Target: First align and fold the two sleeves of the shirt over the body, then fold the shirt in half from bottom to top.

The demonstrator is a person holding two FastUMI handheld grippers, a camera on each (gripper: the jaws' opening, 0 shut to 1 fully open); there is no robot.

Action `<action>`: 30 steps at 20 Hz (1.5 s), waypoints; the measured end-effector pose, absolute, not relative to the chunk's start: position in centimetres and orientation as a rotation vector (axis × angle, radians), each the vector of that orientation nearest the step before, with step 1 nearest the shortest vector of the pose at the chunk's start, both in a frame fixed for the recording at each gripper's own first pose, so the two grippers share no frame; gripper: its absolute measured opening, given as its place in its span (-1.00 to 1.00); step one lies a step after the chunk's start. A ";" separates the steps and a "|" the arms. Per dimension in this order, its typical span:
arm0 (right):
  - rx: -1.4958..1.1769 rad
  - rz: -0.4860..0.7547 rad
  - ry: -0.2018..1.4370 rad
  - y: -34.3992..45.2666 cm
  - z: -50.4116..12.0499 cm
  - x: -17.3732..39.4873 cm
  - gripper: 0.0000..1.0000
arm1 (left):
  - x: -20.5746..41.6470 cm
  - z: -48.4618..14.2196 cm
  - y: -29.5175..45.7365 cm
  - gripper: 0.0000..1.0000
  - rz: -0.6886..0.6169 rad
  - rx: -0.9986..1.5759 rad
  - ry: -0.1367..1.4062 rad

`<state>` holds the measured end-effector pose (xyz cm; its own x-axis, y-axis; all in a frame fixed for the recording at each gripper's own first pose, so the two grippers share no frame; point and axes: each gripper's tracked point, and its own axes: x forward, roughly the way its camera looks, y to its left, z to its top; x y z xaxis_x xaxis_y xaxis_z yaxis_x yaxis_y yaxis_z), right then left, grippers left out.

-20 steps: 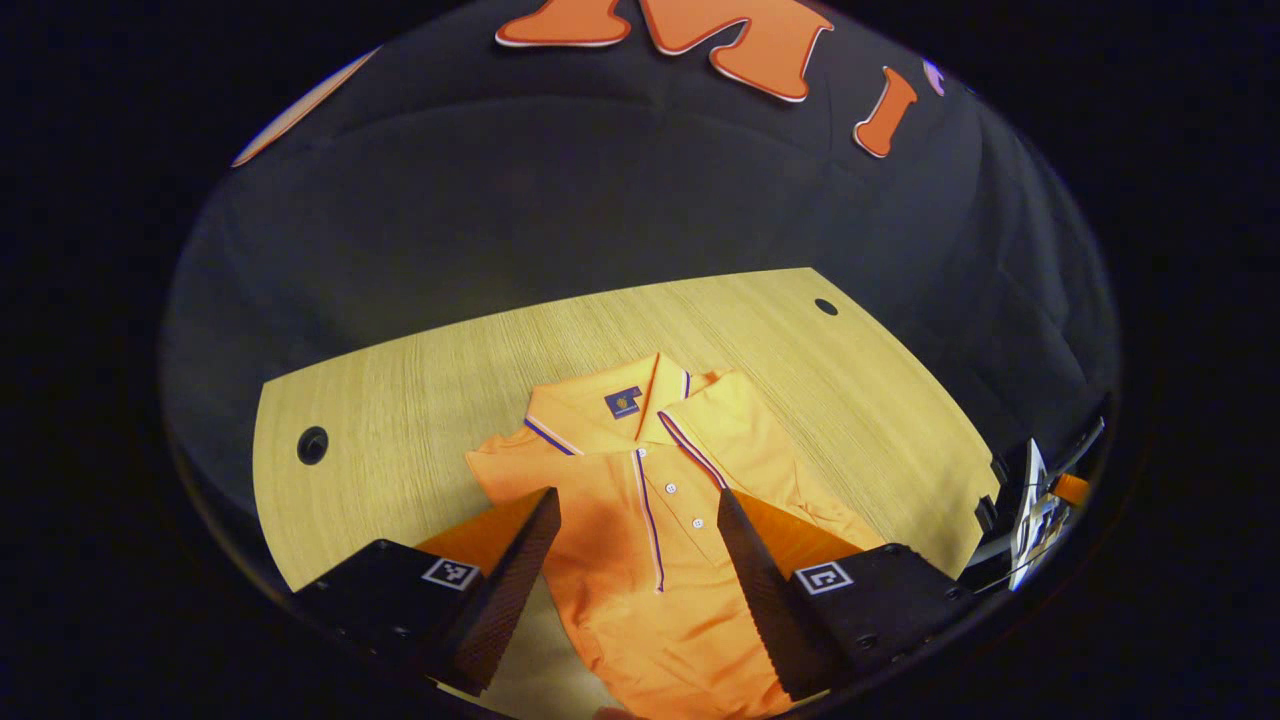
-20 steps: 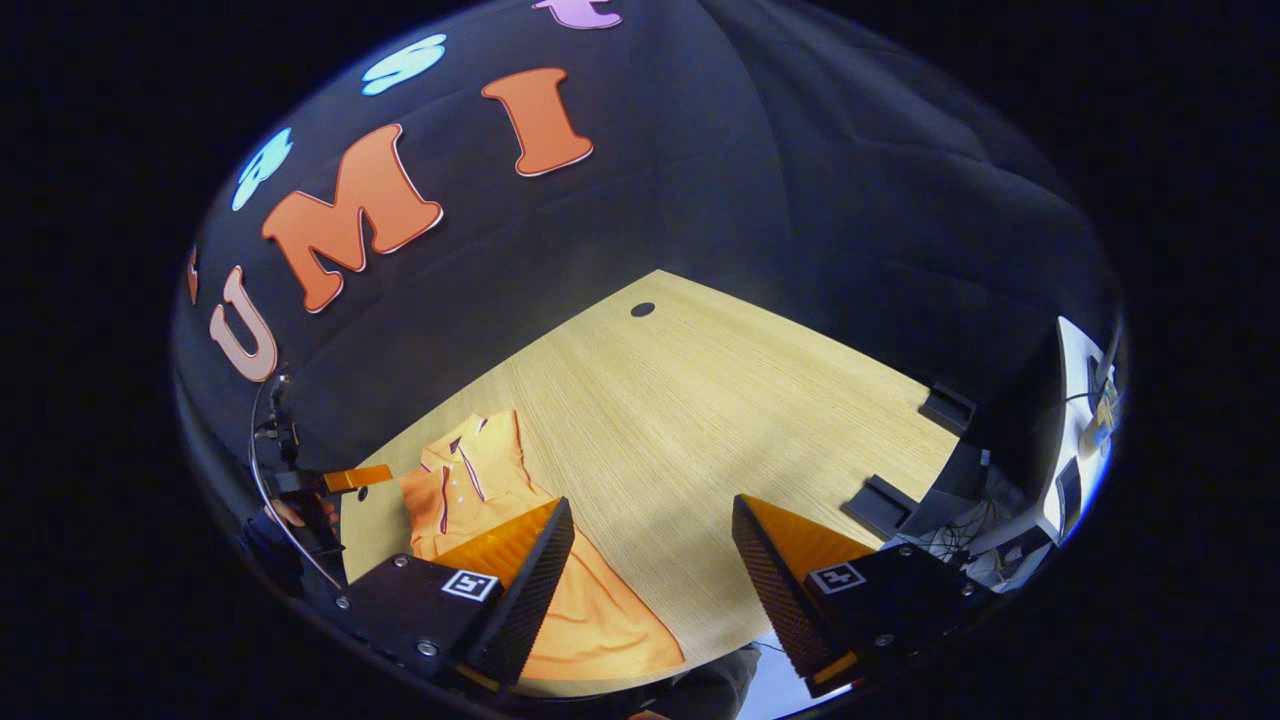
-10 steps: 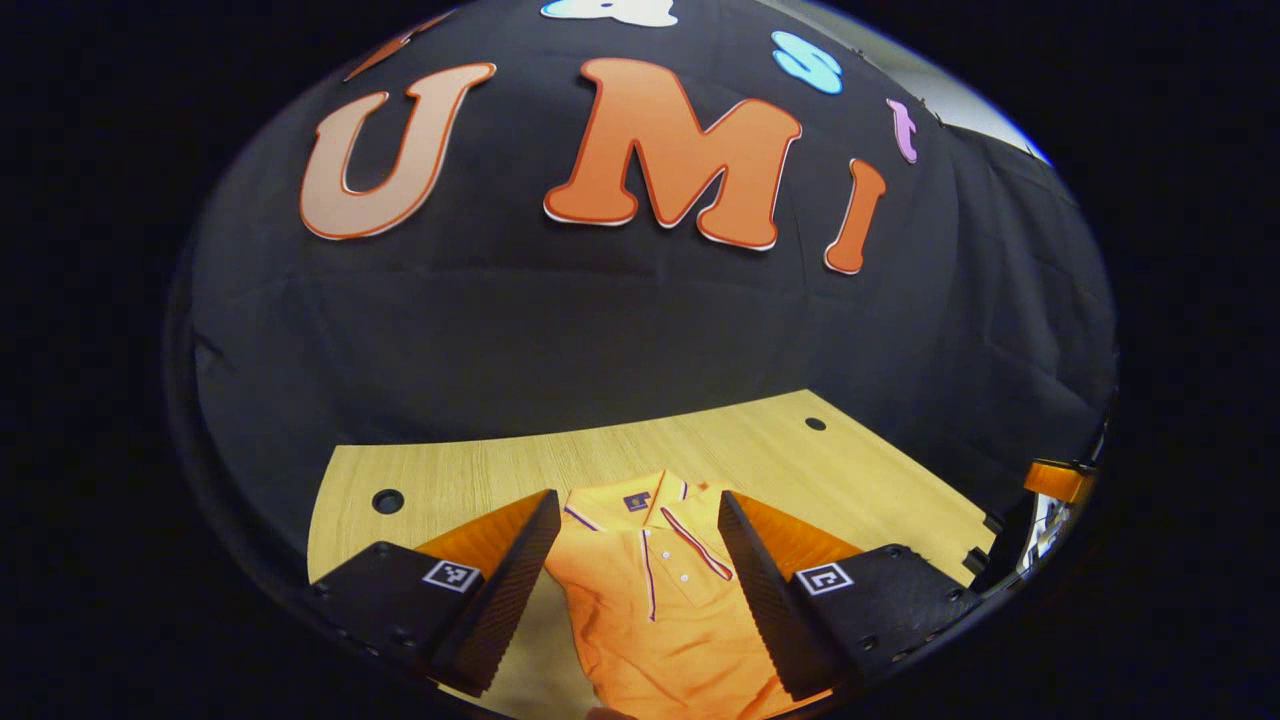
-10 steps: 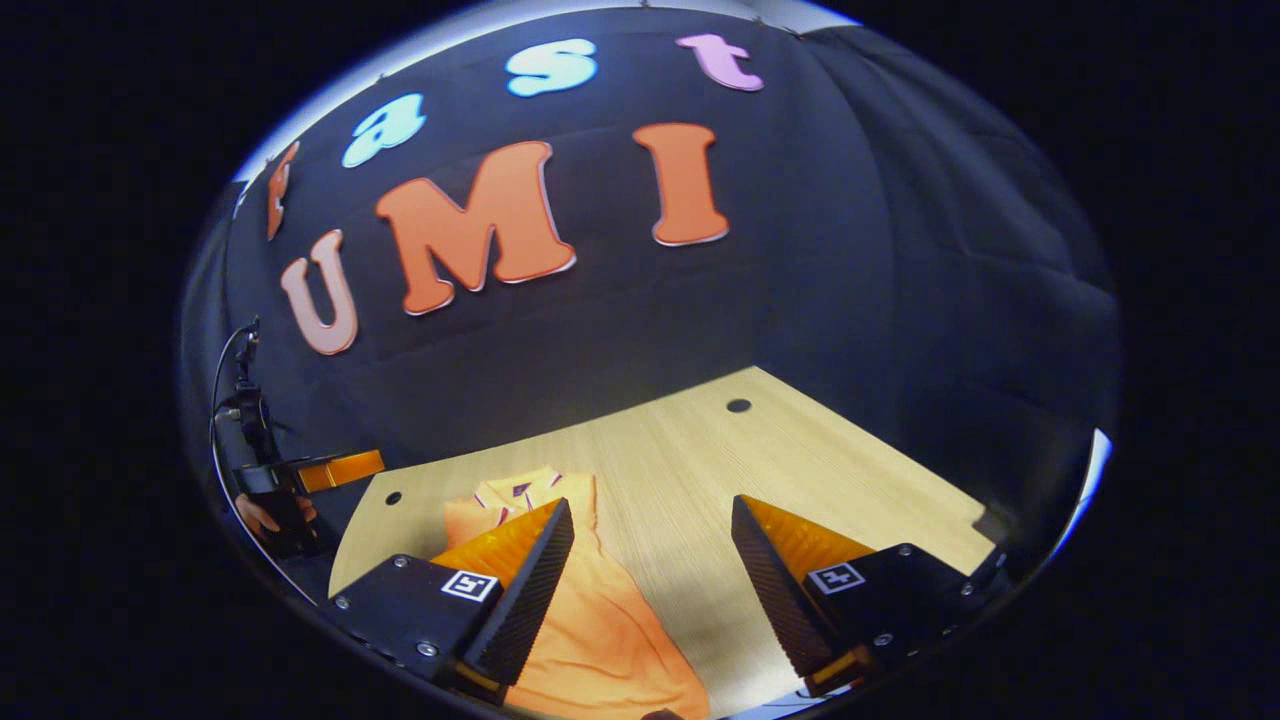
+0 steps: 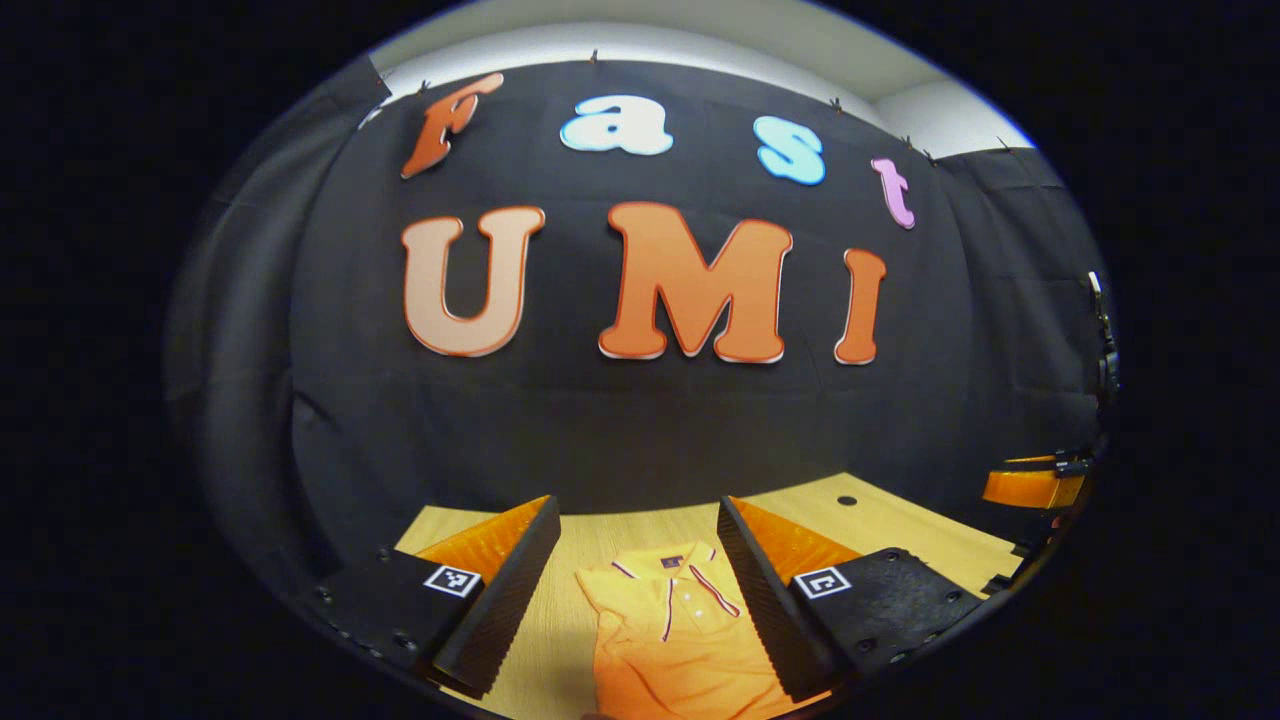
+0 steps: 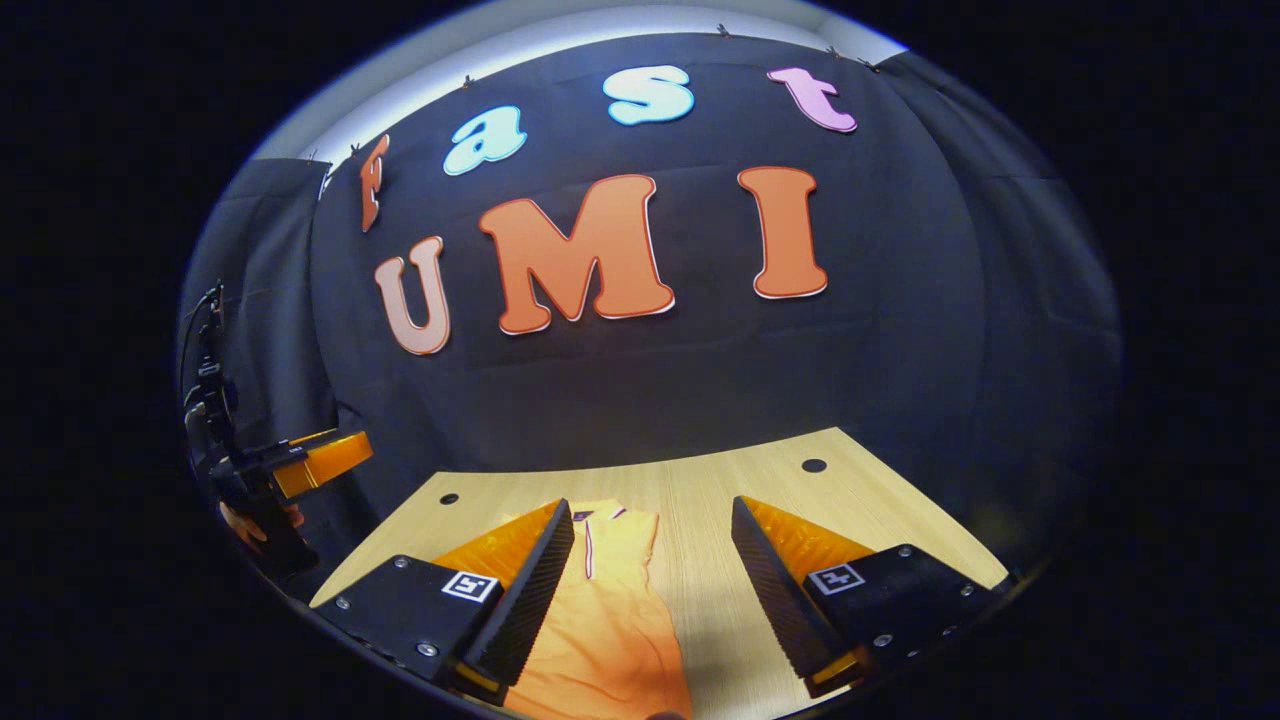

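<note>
We hold both grippers raised above the table (image 5: pixel 905 530), each aimed toward the far wall.

Left gripper (image 5: pixel 637 590): fingers spread wide, nothing between them. In the left gripper view, the shirt (image 5: pixel 675 640) lies flat on the table below the gap between the fingers — collar at the far end, buttoned placket running toward us. Its near part runs out of view at the bottom, so we cannot tell how the sleeves or the hem lie. At the right edge of this view we see part of the right gripper (image 5: pixel 1035 485), well apart from the shirt.

Right gripper (image 6: pixel 650 590): fingers also spread wide, holding nothing. In the right gripper view, the shirt (image 6: pixel 610 630) lies on the table (image 6: pixel 870 510) toward the left — partly behind the left finger (image 6: pixel 525 600). At the far left of this view we see the left gripper (image 6: pixel 315 460) and a hand (image 6: pixel 255 520) holding it, off the table's left side.
</note>
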<state>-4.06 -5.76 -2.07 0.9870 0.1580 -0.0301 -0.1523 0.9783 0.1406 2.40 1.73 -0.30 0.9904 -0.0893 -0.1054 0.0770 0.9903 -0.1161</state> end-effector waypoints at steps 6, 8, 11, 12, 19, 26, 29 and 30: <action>0.124 0.296 -0.036 -2.5 -1.0 -6.1 0.92 | -5.0 2.0 2.2 0.94 0.061 -0.071 0.040; 0.109 0.330 -0.009 -2.0 -2.5 -6.4 0.92 | -7.4 0.2 1.9 0.95 0.074 -0.050 0.087; 0.096 0.351 0.113 -2.0 -6.8 -7.2 0.92 | -10.2 -4.4 1.3 0.94 0.082 -0.072 0.209; 0.089 0.351 0.148 -2.2 -8.2 -7.5 0.93 | -10.9 -5.5 1.3 0.95 0.086 -0.084 0.244; 0.055 0.352 0.398 -3.5 -17.8 -9.9 0.94 | -16.1 -14.3 2.0 0.95 0.125 -0.049 0.493; 0.064 0.374 0.723 -3.8 -28.1 -13.0 0.96 | -18.9 -22.0 0.4 0.96 0.093 -0.139 0.755; 0.067 0.383 0.819 -3.9 -30.9 -14.3 0.96 | -19.5 -24.9 -0.1 0.96 0.082 -0.213 0.857; 0.062 0.382 0.839 -4.1 -31.6 -14.6 0.96 | -19.9 -26.1 -0.1 0.99 0.089 -0.242 0.910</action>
